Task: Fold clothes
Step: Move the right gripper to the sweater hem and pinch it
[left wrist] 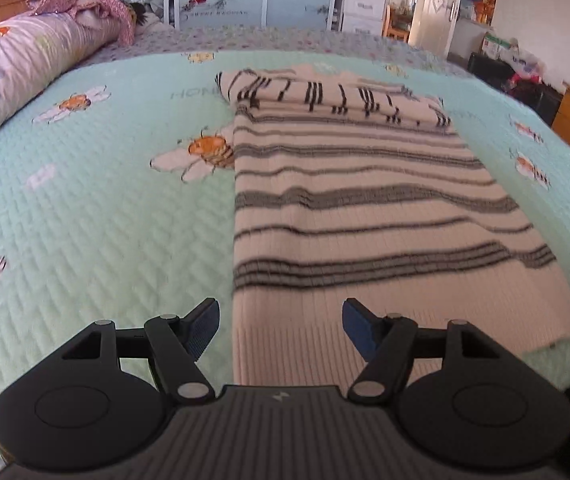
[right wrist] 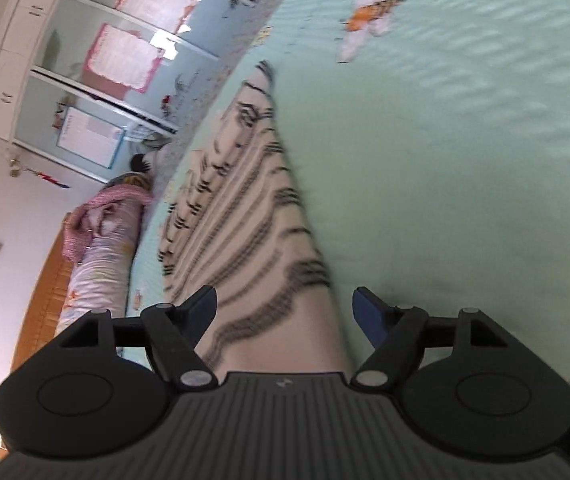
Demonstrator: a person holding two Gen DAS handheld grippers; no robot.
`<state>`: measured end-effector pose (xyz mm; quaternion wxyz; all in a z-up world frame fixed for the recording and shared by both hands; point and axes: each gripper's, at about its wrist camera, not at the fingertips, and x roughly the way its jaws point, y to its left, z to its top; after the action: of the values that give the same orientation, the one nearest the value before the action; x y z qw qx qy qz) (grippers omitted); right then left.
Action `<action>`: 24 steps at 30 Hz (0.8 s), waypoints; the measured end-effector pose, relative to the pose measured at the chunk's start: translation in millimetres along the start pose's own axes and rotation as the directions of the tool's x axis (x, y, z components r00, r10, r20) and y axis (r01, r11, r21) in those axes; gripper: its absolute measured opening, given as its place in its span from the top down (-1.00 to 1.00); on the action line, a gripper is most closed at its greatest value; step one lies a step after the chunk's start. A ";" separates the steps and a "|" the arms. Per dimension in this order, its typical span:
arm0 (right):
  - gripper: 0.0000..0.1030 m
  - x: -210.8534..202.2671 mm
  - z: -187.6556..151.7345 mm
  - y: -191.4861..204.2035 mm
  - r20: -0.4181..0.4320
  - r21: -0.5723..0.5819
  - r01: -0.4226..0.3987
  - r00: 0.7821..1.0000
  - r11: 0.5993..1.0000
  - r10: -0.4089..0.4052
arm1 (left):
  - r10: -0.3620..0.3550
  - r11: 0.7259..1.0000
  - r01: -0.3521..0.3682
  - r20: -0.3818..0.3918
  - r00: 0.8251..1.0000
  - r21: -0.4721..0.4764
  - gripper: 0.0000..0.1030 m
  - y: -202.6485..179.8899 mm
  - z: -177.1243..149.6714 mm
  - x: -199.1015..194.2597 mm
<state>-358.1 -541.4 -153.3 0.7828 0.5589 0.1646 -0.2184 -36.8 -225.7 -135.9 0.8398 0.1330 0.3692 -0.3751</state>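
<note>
Striped sweater (left wrist: 365, 208): partly folded, flat on the green quilt (left wrist: 105, 240), sleeve laid across its far end; hem nearest.
Left gripper (left wrist: 281, 328): spread, empty, over the hem's left corner.
Right gripper (right wrist: 285, 316): spread, empty, over the sweater.
Open quilt on both sides.
Rolled bedding (left wrist: 25, 56): far left, well apart.

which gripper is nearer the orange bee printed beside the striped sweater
Left. The left gripper sits at the striped knit sweater's hem, the orange bee print just ahead-left. The right gripper works the far edge.
</note>
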 end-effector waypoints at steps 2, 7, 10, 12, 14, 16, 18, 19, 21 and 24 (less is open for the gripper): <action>-0.48 0.6 -6.0 -5.3 -0.014 0.018 -0.003 1.000 1.000 0.003 | 0.028 0.999 -0.027 -0.026 0.999 0.021 -0.37 -4.6 -3.6 -1.9; -0.49 9.7 -16.0 -2.8 -0.022 0.002 -0.004 1.000 1.000 0.004 | 0.067 0.997 -0.065 -0.059 0.996 0.030 -0.37 -6.7 -13.0 -12.4; -0.50 11.5 -19.0 -2.0 -0.019 0.002 -0.007 1.000 1.000 0.007 | 0.082 0.996 -0.081 -0.061 0.995 0.032 -0.37 -6.4 -13.4 -14.2; -0.51 12.4 -20.1 -1.9 -0.016 0.005 -0.009 1.000 1.000 0.009 | 0.092 0.995 -0.091 -0.065 0.994 0.032 -0.38 -5.6 -13.6 -13.9; -0.51 13.6 -20.1 -0.9 -0.015 0.003 -0.010 1.000 1.000 0.010 | 0.098 0.995 -0.096 -0.070 0.993 0.027 -0.38 -4.5 -13.9 -13.4; -0.51 14.3 -20.7 -0.4 -0.019 0.003 -0.012 1.000 1.000 0.012 | 0.099 0.995 -0.097 -0.073 0.992 0.022 -0.38 -4.1 -13.7 -13.4; -0.51 14.9 -20.9 0.3 -0.025 0.002 -0.014 1.000 1.000 0.014 | 0.097 0.995 -0.096 -0.074 0.993 0.020 -0.38 -4.2 -13.6 -12.7; -0.51 15.6 -21.2 0.5 -0.027 0.002 -0.013 1.000 1.000 0.013 | 0.094 0.995 -0.093 -0.076 0.993 0.021 -0.38 -4.6 -13.5 -12.1; -0.51 16.9 -21.4 1.0 -0.030 -0.002 -0.012 0.999 1.000 0.012 | 0.091 0.996 -0.089 -0.079 0.993 0.022 -0.38 -5.1 -13.7 -10.3; -0.52 18.5 -22.0 1.5 -0.032 -0.006 -0.008 0.999 1.000 0.007 | 0.084 0.996 -0.083 -0.084 0.993 0.020 -0.38 -5.6 -13.3 -6.9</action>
<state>-341.9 -523.1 -168.4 0.7828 0.5603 0.1757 -0.2060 -50.8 -219.2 -139.8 0.8372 0.1712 0.3954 -0.3367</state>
